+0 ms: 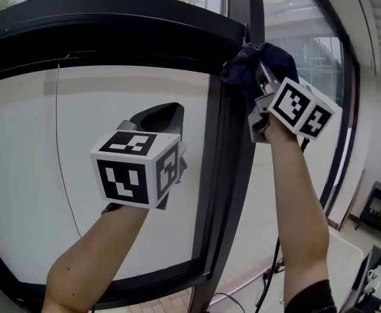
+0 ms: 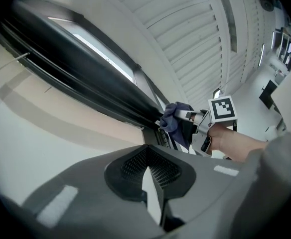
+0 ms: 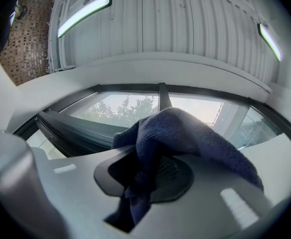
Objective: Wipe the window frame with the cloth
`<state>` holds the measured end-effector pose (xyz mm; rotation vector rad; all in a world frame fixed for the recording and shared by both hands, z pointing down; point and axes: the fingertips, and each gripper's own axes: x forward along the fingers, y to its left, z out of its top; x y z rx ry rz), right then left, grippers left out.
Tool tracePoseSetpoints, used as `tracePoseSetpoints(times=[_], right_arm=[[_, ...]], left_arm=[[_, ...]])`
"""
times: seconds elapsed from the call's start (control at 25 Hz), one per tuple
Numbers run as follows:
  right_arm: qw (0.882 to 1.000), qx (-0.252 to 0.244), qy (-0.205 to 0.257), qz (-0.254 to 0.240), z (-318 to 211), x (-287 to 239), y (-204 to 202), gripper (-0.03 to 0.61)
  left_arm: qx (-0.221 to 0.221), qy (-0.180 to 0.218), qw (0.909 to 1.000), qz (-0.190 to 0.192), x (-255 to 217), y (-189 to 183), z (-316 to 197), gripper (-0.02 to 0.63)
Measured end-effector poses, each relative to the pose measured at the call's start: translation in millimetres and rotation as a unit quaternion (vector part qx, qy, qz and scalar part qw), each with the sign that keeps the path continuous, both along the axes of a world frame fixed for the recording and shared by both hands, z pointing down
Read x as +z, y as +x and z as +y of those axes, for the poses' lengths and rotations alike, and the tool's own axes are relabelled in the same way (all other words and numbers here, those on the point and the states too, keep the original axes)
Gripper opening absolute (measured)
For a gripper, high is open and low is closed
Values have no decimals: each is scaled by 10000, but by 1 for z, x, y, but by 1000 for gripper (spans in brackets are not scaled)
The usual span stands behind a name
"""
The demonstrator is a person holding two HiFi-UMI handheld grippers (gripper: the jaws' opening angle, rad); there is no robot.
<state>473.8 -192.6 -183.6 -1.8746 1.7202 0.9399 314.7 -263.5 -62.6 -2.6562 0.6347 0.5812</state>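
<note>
The black window frame has a wide top bar and an upright mullion. A dark blue cloth is pressed where bar and mullion meet, with my right gripper shut on it. In the right gripper view the cloth bunches out of the right gripper and hides its tips; the frame lies just beyond. My left gripper is held lower, in front of the white pane left of the mullion. Its tips meet with nothing between them. It looks toward the cloth and frame.
A thin cord hangs down the white pane at left. More glass panes lie right of the mullion. A dark shelf unit stands at the lower right, and cables run by the floor below the frame.
</note>
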Motion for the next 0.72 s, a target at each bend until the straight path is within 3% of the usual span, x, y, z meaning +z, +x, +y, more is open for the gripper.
tracePoseSetpoints(times=[0.24, 0.48, 0.72], right_arm=[[9997, 232, -109, -36, -20, 10, -3, 66], [9999, 49, -89, -95, -26, 16, -4, 63], [9997, -49, -54, 248, -32, 27, -10, 63]], left_arm=[[547, -211, 9982, -98, 27, -11, 5, -6], [5, -166, 9997, -199, 48, -20, -13, -6], [-263, -266, 9990, -254, 70, -17, -23, -6]])
